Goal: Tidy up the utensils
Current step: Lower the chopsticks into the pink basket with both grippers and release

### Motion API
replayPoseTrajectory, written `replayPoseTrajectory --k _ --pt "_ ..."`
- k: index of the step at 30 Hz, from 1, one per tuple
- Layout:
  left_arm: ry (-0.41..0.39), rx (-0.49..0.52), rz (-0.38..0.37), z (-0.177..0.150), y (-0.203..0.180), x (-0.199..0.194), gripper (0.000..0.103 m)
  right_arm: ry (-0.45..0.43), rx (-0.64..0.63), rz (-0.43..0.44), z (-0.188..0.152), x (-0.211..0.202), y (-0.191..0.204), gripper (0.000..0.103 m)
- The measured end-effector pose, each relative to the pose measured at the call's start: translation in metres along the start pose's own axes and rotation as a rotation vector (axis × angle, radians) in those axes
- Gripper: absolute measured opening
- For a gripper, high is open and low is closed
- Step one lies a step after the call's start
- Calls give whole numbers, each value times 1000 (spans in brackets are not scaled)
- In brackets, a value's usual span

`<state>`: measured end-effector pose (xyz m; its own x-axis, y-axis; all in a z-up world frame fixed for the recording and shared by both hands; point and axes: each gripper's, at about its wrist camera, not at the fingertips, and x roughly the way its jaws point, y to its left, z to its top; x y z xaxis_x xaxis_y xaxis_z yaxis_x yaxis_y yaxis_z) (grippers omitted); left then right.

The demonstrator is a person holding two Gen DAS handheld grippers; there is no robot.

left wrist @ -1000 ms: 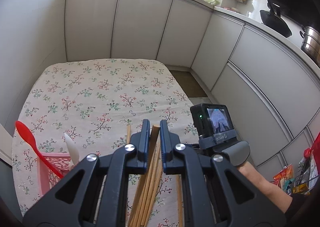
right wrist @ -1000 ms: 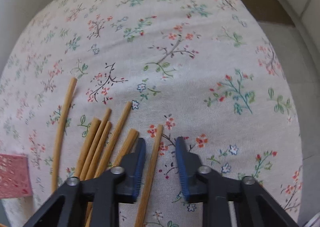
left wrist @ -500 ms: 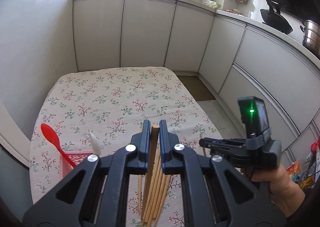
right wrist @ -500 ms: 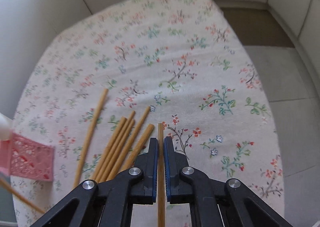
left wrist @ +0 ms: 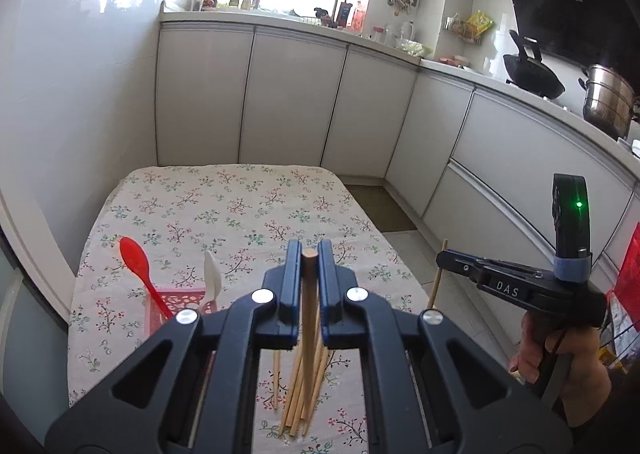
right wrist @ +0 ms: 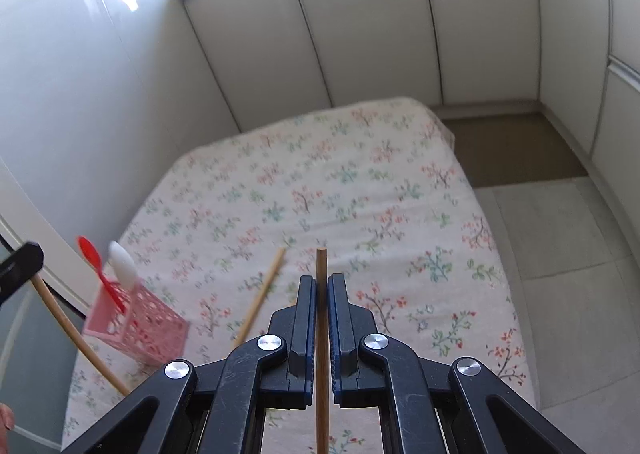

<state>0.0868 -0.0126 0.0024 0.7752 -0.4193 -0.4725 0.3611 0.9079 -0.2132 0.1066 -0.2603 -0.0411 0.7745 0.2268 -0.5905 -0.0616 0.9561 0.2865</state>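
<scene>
My left gripper [left wrist: 309,250] is shut on a wooden chopstick [left wrist: 308,294], held above the flowered tablecloth [left wrist: 224,205]. Several loose chopsticks [left wrist: 298,386] lie in a bundle below it. A pink basket [left wrist: 180,300] at the left holds a red spoon [left wrist: 136,260] and a white spoon [left wrist: 212,274]. My right gripper [right wrist: 321,282] is shut on another chopstick [right wrist: 321,266], lifted clear of the cloth. It also shows at the right of the left wrist view, right gripper [left wrist: 440,256] in a person's hand [left wrist: 560,358]. The pink basket [right wrist: 140,326] stands left of it.
One loose chopstick [right wrist: 262,294] lies on the cloth near the basket. White cabinets [left wrist: 288,93] wrap the far and right sides, with tiled floor [right wrist: 560,238] between them and the table. A wok [left wrist: 532,73] and a steel pot [left wrist: 606,101] sit on the counter.
The right gripper shut on a chopstick and lifted it well off the cloth, tilting up. The left gripper rose and drew back with its chopstick still held.
</scene>
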Motion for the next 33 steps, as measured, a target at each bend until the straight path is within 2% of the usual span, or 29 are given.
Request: replayPoseTrajectory --k 6,9,13,17,21,23,33 --pt "-108 4 -14 18 1 -35 8 -117 -15 53 17 -31 21 5" --pt "-176 7 2 29 4 -55 8 -156 -24 87 24 -42 35 5" --pt "-306 31 94 43 11 -81 8 -183 -30 134 31 -49 51 5" --pt "-367 25 185 50 27 -83 8 -191 -34 172 38 -48 66 5" --pt "-385 33 257 47 43 -68 8 -211 -33 206 42 -50 79 5" --pt "-369 37 279 45 47 -60 8 -220 -30 223 44 -52 84 5" --pt "-286 43 329 30 66 -21 9 -262 -7 322 48 -49 108 5"
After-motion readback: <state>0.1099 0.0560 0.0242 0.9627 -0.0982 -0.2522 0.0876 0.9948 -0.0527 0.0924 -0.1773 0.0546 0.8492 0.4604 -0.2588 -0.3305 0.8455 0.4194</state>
